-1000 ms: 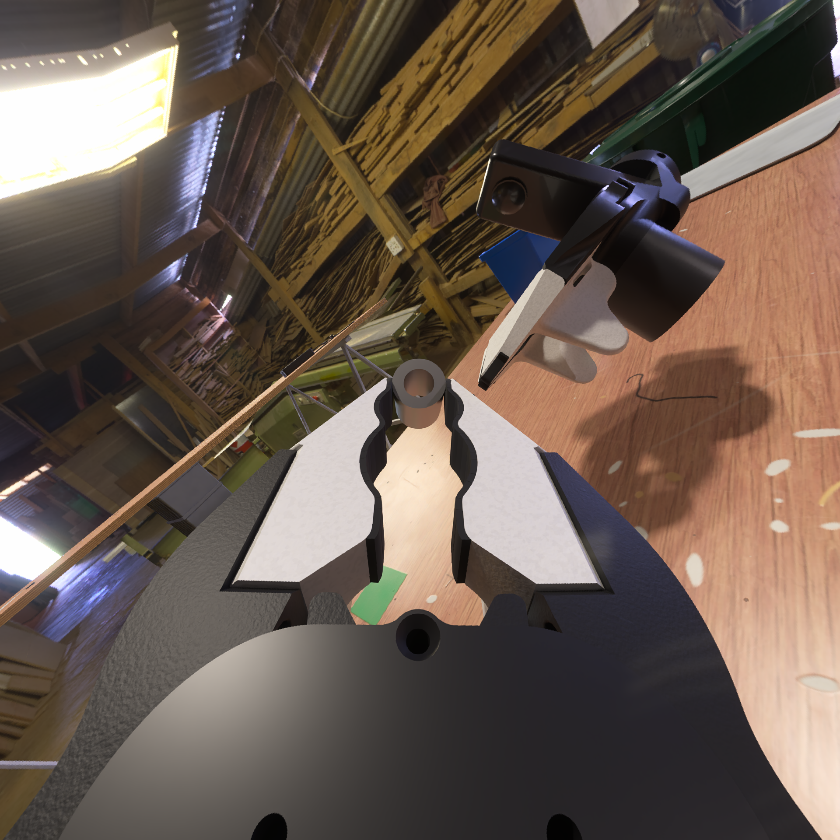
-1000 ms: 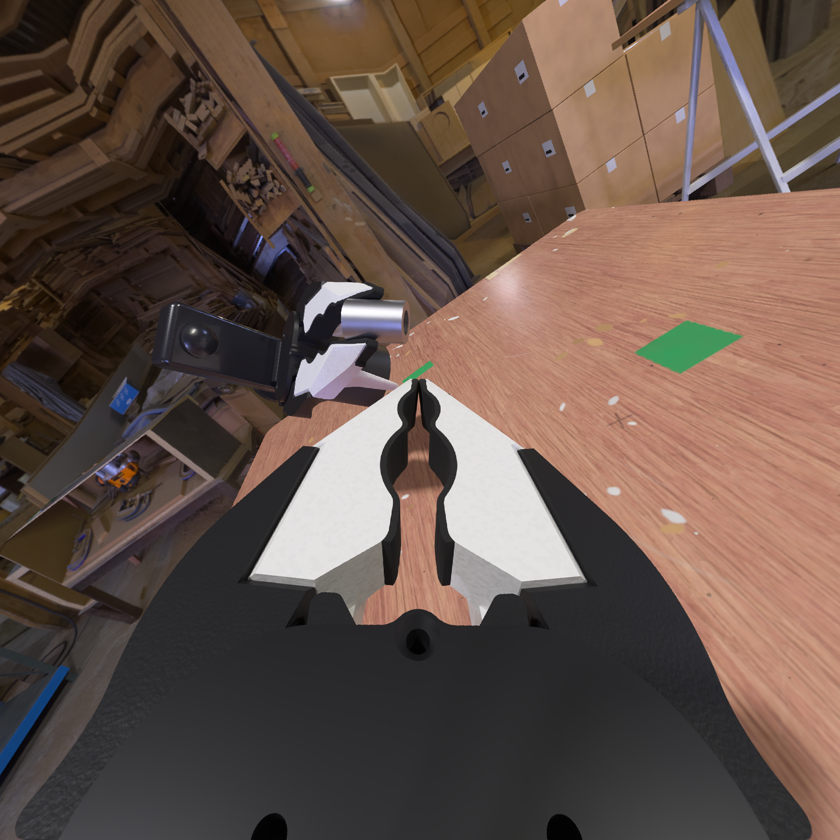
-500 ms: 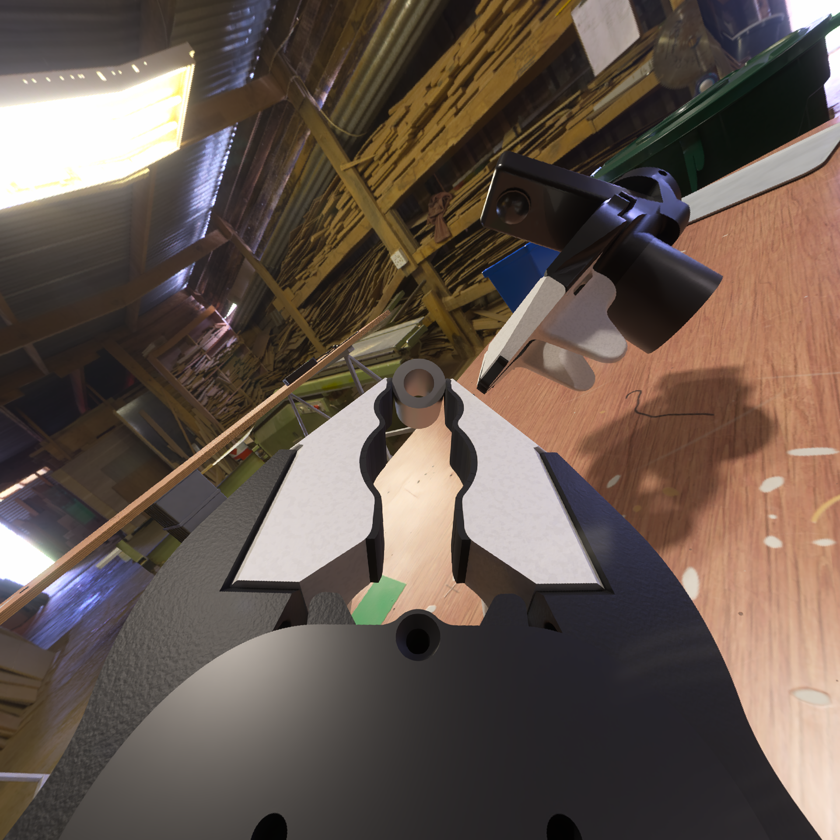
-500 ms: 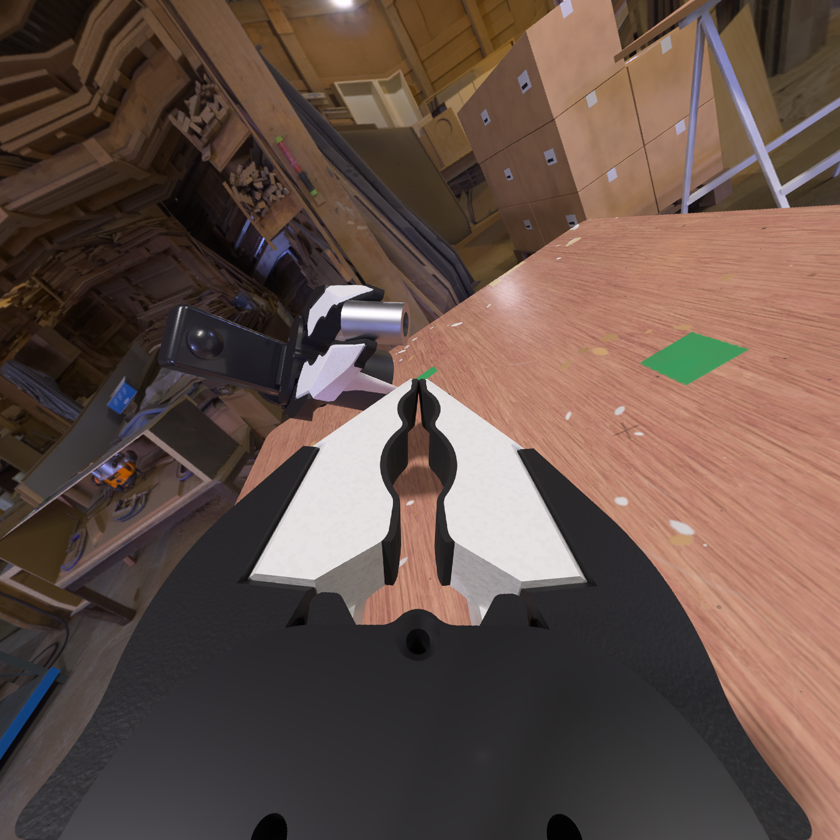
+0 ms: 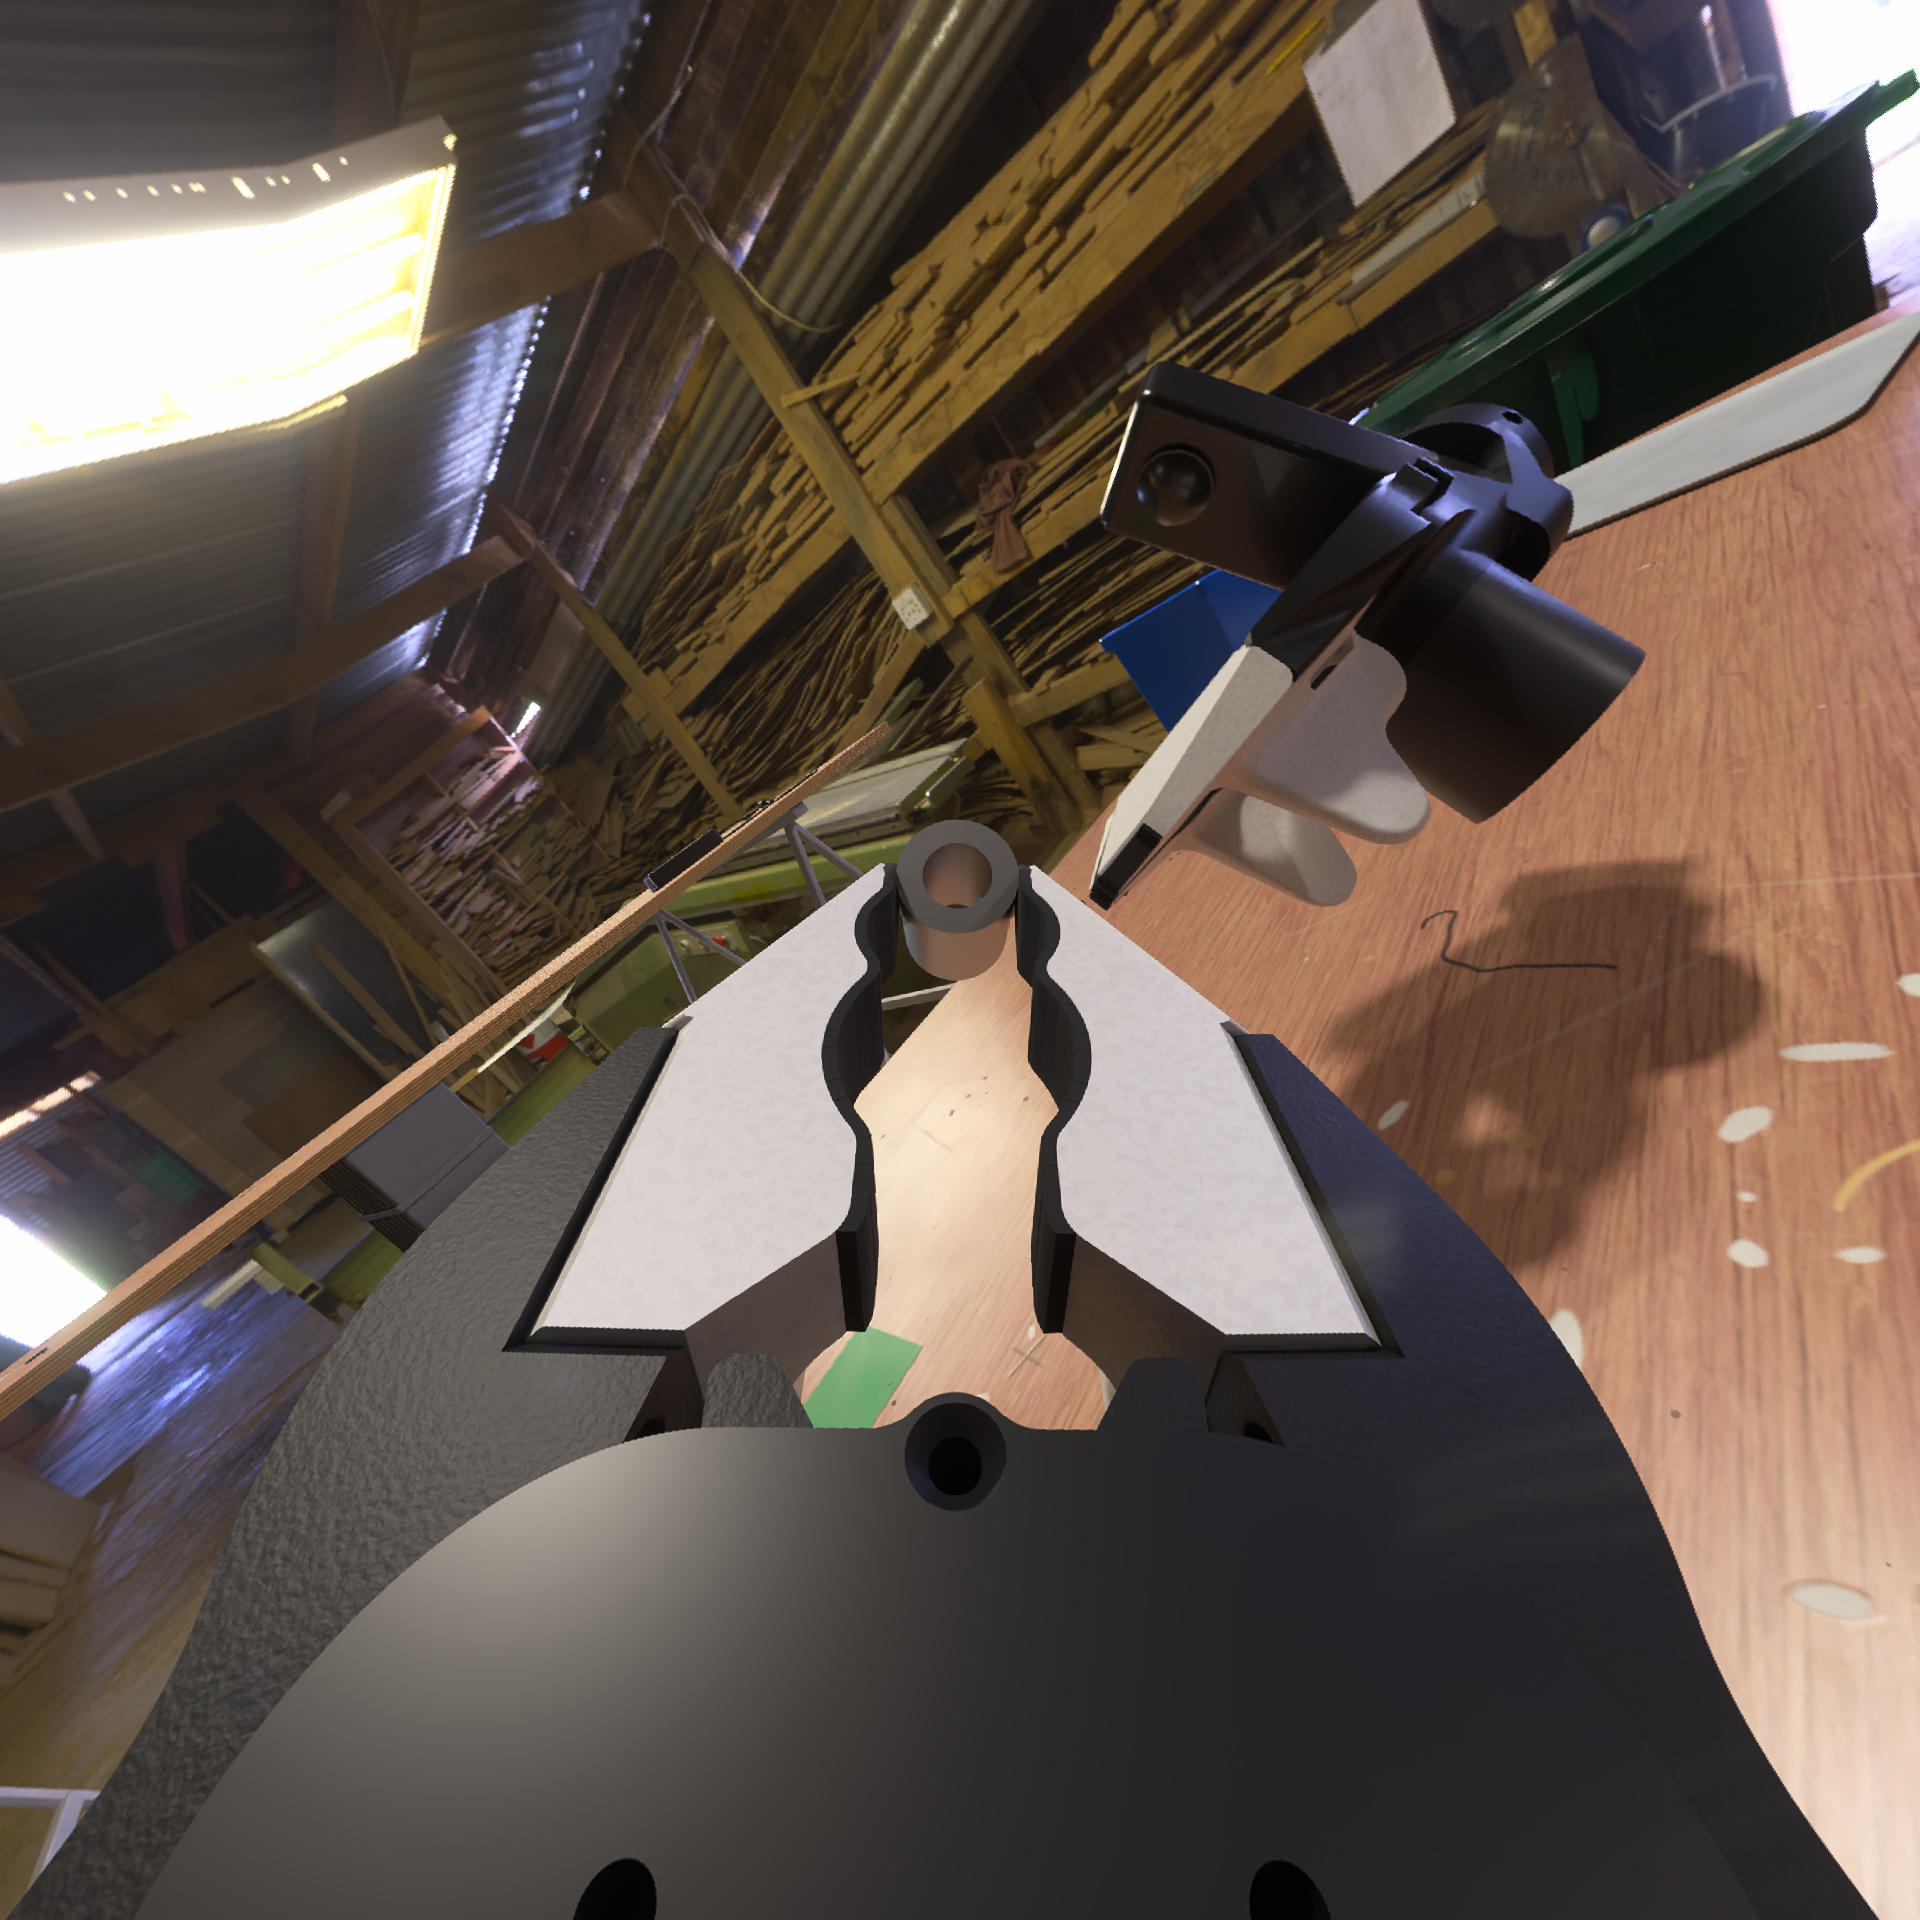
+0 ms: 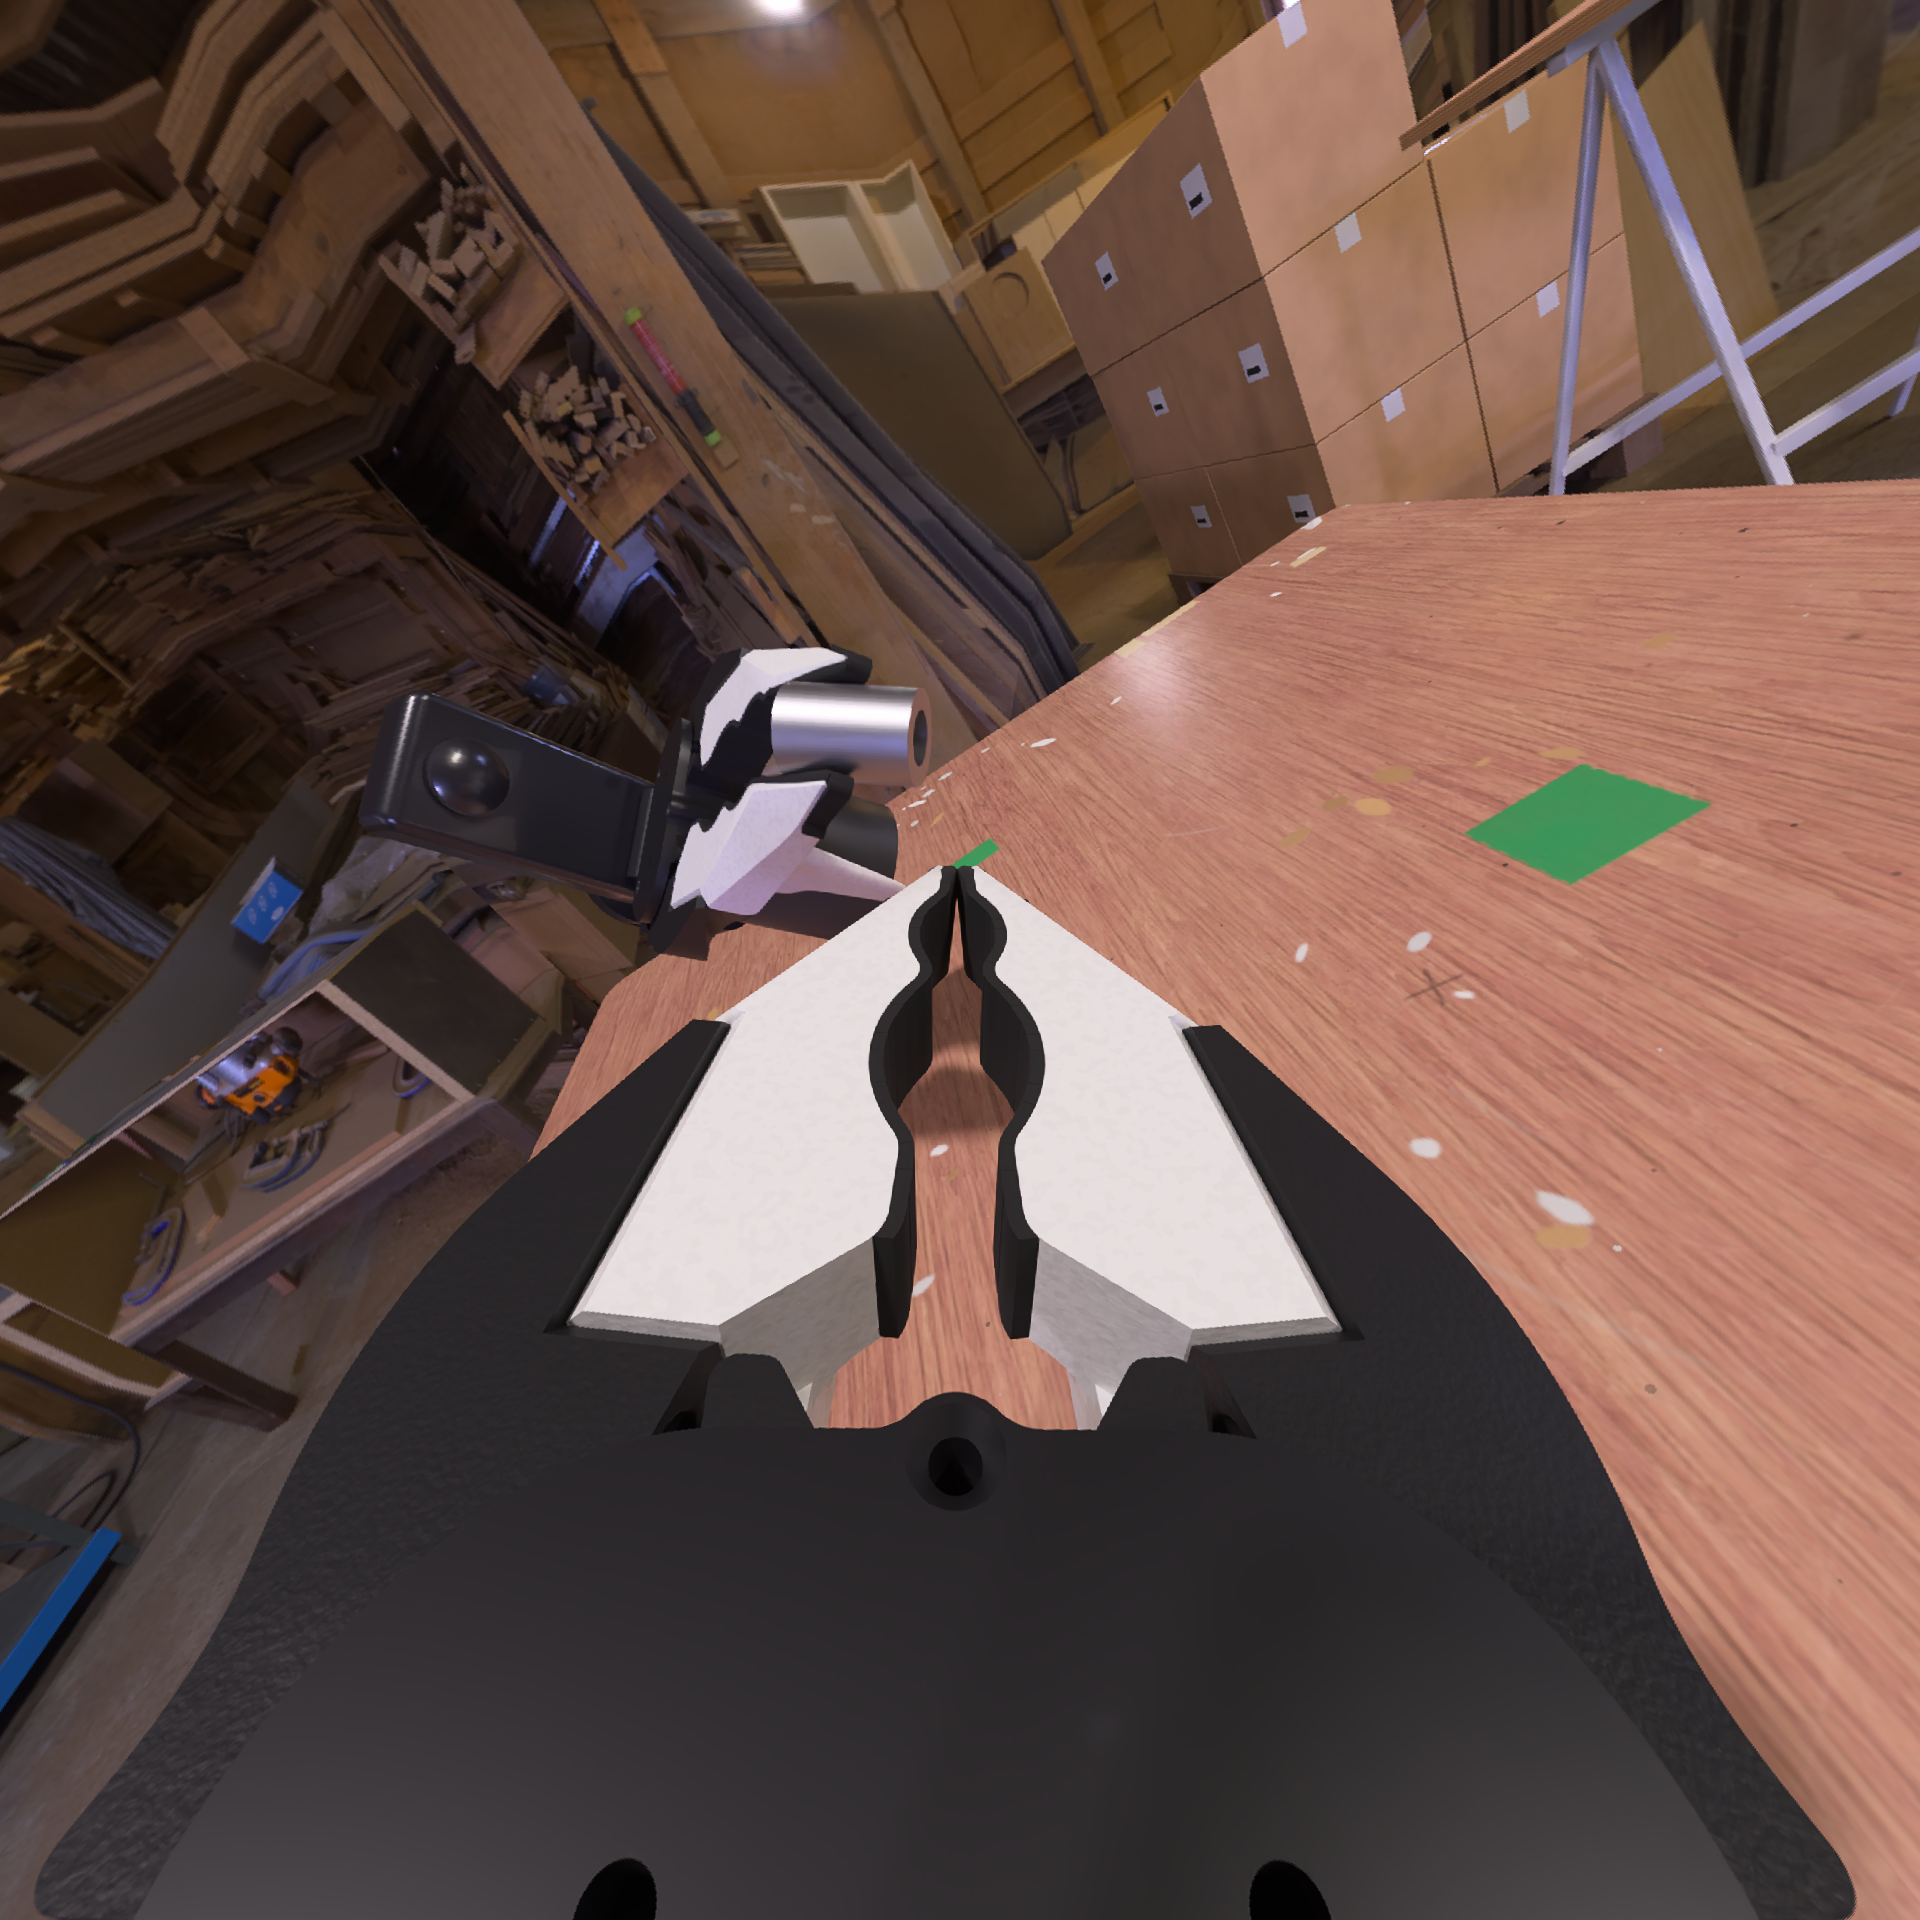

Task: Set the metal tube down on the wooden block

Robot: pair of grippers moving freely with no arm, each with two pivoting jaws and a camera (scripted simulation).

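Observation:
The metal tube (image 5: 951,940) is a short grey cylinder with an open bore. My left gripper (image 5: 956,888) is shut on it at the fingertips and holds it above the wooden table (image 5: 1558,1351), bore facing the camera. In the right wrist view the tube (image 6: 847,727) lies level in the left gripper (image 6: 790,753), off the table's far left edge. My right gripper (image 6: 956,883) is shut and empty over the table. It also shows in the left wrist view (image 5: 1122,873), close to the tube's right. No wooden block shows in either view.
A green square patch (image 6: 1584,821) lies flat on the table (image 6: 1455,1143) to the right, and a small green patch (image 6: 977,854) lies just past my right fingertips. A green patch (image 5: 862,1377) shows under my left gripper. A white mat (image 5: 1745,416) lies at the table's far edge.
The left gripper still holds the tube. Both views have shifted slightly; the right gripper has drifted a little up and away in the left wrist view. Nothing was let go.

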